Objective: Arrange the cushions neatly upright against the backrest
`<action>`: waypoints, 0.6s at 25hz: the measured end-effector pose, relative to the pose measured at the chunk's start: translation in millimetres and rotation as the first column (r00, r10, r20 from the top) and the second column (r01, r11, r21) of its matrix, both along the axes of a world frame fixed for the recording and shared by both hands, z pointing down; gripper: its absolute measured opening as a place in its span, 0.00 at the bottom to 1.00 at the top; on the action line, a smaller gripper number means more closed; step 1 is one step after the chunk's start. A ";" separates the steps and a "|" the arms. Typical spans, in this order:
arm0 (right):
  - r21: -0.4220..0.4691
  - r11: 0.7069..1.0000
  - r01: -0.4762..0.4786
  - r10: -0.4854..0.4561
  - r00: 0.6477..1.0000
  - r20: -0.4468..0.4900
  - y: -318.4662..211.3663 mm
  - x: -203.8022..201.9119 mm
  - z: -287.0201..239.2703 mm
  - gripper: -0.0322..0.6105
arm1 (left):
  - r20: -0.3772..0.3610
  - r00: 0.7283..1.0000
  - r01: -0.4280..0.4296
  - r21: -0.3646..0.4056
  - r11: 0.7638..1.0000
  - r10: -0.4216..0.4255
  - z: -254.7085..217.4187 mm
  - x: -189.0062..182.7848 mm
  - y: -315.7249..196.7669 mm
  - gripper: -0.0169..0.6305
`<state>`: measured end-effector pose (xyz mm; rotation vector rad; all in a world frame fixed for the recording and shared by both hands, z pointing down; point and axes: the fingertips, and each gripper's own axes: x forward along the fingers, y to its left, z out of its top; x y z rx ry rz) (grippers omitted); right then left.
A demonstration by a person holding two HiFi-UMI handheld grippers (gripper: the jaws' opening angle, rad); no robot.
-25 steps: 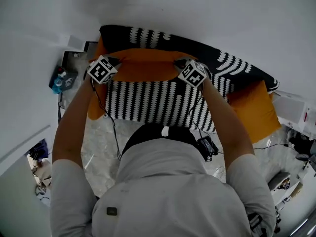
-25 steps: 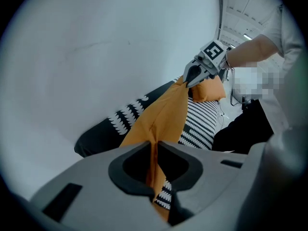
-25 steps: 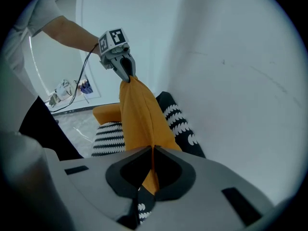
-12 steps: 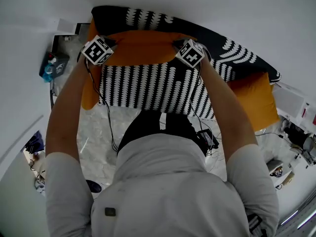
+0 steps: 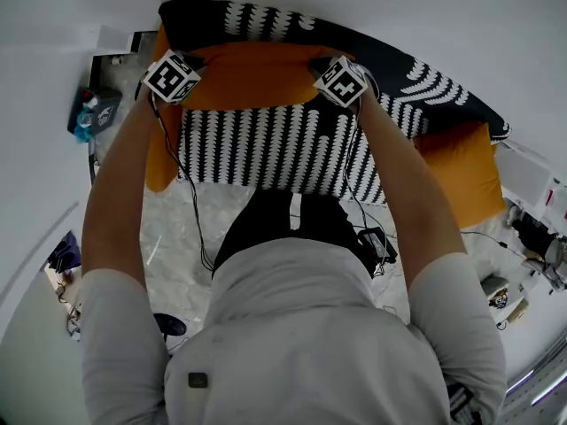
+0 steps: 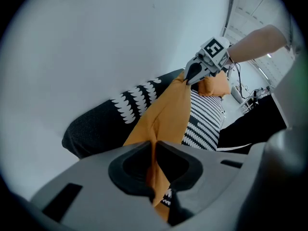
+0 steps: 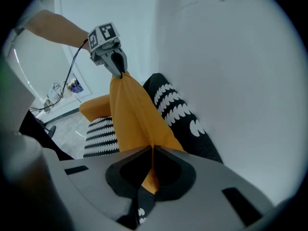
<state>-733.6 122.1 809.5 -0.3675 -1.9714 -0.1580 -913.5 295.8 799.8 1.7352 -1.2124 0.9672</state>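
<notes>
An orange cushion [image 5: 252,76] hangs stretched between my two grippers, just in front of the sofa's black-and-white backrest [image 5: 266,23] and above the striped seat [image 5: 266,153]. My left gripper [image 5: 183,71] is shut on the cushion's left top corner [image 6: 166,114]. At the right top corner [image 7: 132,112] my right gripper [image 5: 330,73] is shut on the fabric in the same way. Each gripper view shows orange cloth pinched between the closed jaws, with the other gripper [image 6: 192,75] [image 7: 117,67] at the far corner. A second orange cushion [image 5: 461,180] lies at the sofa's right end.
Another orange piece [image 5: 158,158] sits at the sofa's left end. A white wall [image 5: 399,7] rises right behind the backrest. A blue object [image 5: 89,113] stands on a low unit at the left. Cables and a black box [image 5: 376,246] lie on the marble floor.
Both grippers, with the orange cushion between them, have sunk and moved closer to the backrest. The grip on both corners is the same.
</notes>
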 end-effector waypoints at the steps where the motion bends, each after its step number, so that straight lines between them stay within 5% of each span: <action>1: 0.001 1.000 -0.011 0.011 1.000 0.004 -0.3 -1.7 0.9 0.10 | 0.003 1.000 0.003 -0.001 1.000 -0.003 1.3 -2.1 -0.3 0.10; 15: 0.045 0.993 -0.105 0.102 0.992 0.069 -5.1 -3.7 -7.5 0.19 | 0.027 0.997 0.069 0.013 0.998 -0.069 -1.3 -5.3 -2.6 0.22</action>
